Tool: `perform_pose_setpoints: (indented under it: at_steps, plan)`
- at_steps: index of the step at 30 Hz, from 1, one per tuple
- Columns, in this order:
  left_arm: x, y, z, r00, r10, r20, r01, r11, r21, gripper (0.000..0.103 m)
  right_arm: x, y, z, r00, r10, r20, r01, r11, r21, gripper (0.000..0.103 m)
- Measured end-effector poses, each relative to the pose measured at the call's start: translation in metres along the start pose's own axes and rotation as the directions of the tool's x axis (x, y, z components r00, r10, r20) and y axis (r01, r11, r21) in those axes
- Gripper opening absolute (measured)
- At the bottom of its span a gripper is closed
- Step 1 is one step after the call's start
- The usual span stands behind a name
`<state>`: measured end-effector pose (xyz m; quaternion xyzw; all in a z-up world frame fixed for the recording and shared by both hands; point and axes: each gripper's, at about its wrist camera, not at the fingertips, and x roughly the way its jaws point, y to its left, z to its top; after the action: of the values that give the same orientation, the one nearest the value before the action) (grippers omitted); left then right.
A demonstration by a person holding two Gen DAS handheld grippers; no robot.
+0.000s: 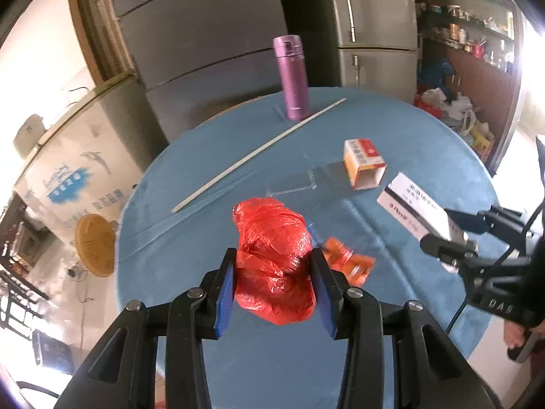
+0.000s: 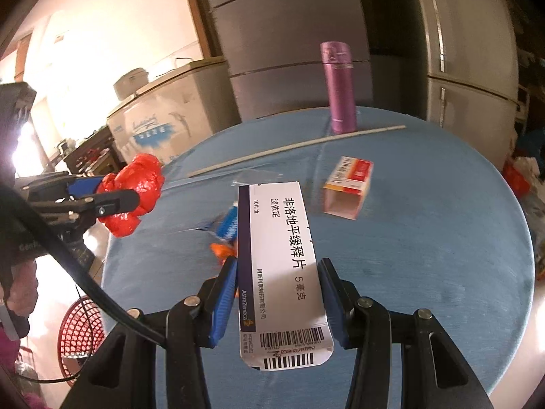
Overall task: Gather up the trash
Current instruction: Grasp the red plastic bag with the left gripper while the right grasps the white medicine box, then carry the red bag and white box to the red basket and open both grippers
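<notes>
My left gripper is shut on a crumpled red plastic bag and holds it above the round blue table; the bag also shows at the left of the right wrist view. My right gripper is shut on a long white medicine box with black print and barcodes, held above the table; the box shows in the left wrist view. An open orange and white carton lies on the table. An orange wrapper and a blue wrapper lie mid-table.
A purple thermos stands at the table's far edge beside a long white stick. Grey fridges stand behind. A red mesh basket sits on the floor at the left. Shelves and bags are at the right.
</notes>
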<state>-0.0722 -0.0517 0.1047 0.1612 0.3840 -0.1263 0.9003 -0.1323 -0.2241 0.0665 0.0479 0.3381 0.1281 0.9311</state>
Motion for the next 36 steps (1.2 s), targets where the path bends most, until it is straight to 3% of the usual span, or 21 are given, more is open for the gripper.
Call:
perform_pose_setpoints:
  at_steps: [26, 31, 36]
  plan:
    - [-0.032, 0.089, -0.102, 0.988, 0.122, -0.092, -0.137, 0.974, -0.179, 0.044, 0.026, 0.109, 0.003, 0.986, 0.141, -0.094, -0.154, 0.976, -0.155, 0.050]
    - [-0.037, 0.114, -0.136, 0.979, 0.143, -0.144, -0.174, 0.957, -0.233, 0.044, 0.038, 0.144, -0.004, 0.966, 0.208, -0.155, -0.236, 0.953, -0.192, 0.050]
    - [-0.038, 0.143, -0.189, 0.954, 0.148, -0.262, -0.228, 0.923, -0.310, 0.043, 0.052, 0.188, -0.025, 0.931, 0.272, -0.242, -0.330, 0.911, -0.246, 0.050]
